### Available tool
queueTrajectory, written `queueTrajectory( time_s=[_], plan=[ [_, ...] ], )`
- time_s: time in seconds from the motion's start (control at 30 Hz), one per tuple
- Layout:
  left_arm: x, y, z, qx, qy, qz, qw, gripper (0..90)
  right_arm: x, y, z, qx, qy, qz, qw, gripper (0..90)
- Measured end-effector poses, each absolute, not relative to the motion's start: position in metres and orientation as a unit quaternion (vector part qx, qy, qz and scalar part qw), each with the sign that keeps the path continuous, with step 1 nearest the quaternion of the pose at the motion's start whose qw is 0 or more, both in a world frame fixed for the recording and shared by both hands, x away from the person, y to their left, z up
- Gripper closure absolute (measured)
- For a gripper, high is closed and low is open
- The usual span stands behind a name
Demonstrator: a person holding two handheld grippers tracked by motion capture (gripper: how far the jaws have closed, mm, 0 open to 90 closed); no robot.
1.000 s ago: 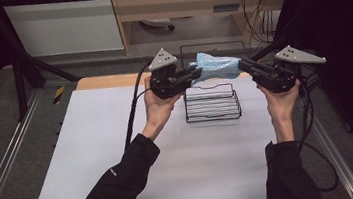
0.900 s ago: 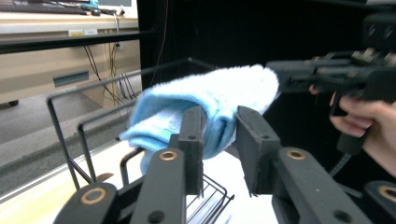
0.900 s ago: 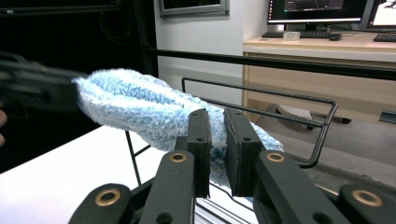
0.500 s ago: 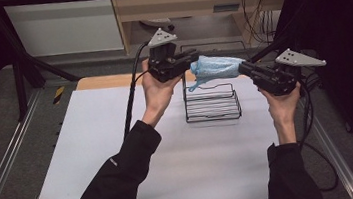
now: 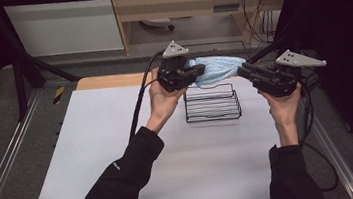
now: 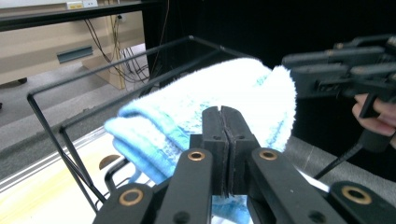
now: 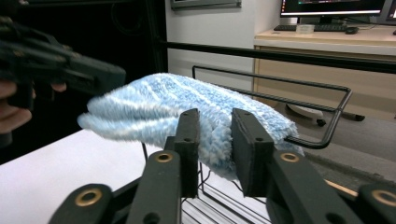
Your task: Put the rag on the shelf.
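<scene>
1. In the high view both sleeves run off the bottom edge, so the person's body stays unseen; the near half of the white table (image 5: 95, 154) lies bare before them.
2. The left forearm reaches forward on a slant, its hand turned palm up under the left gripper (image 5: 200, 69), which points level toward the right.
3. The right forearm rises nearly straight up the frame; its hand holds the right gripper (image 5: 241, 70) level, pointing left.
4. In the left gripper view the pads meet along one thin seam, clamped together; the cloth edge at the seam is hard to make out, and the blue towel (image 6: 210, 112) bulges right behind and beneath the jaw tips.
5. The jaws of the right gripper have just been opening: in the right gripper view the two pads stand apart with the towel's fluffy end seen in the gap, neither pad plainly pressing it.
6. The towel (image 5: 216, 69) hangs between the two grippers, above the back edge of the black wire rack (image 5: 213, 108); its underside is hidden.
7. Beyond the rack, a wooden table edge (image 5: 107, 81) shows, then grey floor.
</scene>
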State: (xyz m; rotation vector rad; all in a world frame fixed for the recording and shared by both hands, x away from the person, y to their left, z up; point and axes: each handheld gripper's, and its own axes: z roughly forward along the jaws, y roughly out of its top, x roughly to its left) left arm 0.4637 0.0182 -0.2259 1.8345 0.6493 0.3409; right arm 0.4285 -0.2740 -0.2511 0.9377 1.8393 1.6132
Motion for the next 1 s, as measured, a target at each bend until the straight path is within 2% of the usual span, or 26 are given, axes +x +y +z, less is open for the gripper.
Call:
queueTrajectory(
  time_s=[0.3, 0.57, 0.73, 1.0],
  plan=[
    [0.462, 0.022, -0.242, 0.784, 0.269, 0.140, 0.542, 88.4, 0.424, -0.268, -0.240, 0.341, 0.678, 0.596, 0.261, 65.7],
    [0.464, 0.025, -0.255, 0.787, 0.268, 0.140, 0.537, 88.7, 0.431, -0.265, -0.257, 0.369, 0.700, 0.565, 0.234, 86.1],
    [0.465, 0.024, -0.264, 0.789, 0.272, 0.140, 0.533, 89.0, 0.436, -0.268, -0.271, 0.387, 0.700, 0.554, 0.230, 89.9],
    [0.471, 0.019, -0.277, 0.791, 0.282, 0.156, 0.521, 89.3, 0.441, -0.270, -0.288, 0.401, 0.696, 0.546, 0.238, 90.0]
  ],
)
